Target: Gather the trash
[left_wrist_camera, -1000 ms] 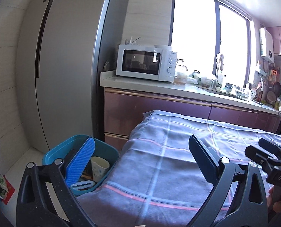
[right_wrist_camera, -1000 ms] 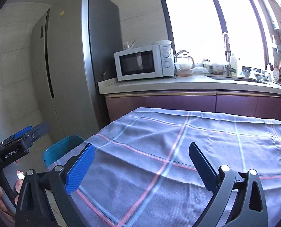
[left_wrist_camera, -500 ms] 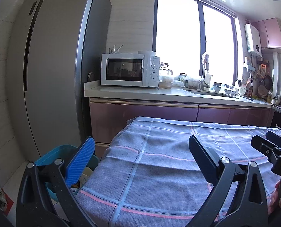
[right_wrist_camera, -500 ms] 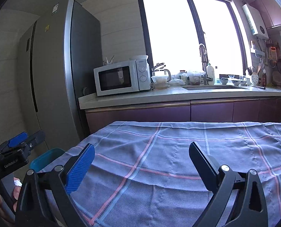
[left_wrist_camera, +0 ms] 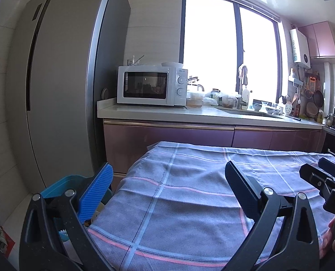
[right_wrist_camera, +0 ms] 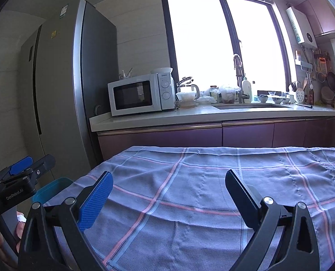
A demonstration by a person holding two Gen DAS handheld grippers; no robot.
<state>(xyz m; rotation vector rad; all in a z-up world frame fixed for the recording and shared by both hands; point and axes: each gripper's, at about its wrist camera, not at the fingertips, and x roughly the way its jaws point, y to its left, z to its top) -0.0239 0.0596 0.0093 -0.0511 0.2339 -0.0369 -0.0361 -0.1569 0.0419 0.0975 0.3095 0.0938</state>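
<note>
My left gripper point(left_wrist_camera: 167, 180) is open and empty above the near left part of a table covered by a blue checked cloth point(left_wrist_camera: 190, 194). My right gripper point(right_wrist_camera: 167, 188) is open and empty above the same cloth point(right_wrist_camera: 201, 180). A teal trash bin point(left_wrist_camera: 56, 186) stands on the floor left of the table, mostly hidden behind my left finger; its rim also shows in the right wrist view point(right_wrist_camera: 52, 189). No loose trash shows on the cloth. Each gripper shows at the edge of the other's view.
A tall grey fridge point(left_wrist_camera: 61, 90) stands at the left. A counter point(left_wrist_camera: 190, 113) behind the table carries a white microwave point(left_wrist_camera: 151, 85), jars and a sink. Purple cabinets point(right_wrist_camera: 212, 135) sit below it. A red wrapper point(left_wrist_camera: 0, 239) lies on the floor at far left.
Both grippers have tilted up and drawn back from the bin. The bin's inside with its paper cup has slipped out of the left view. Both stay open.
</note>
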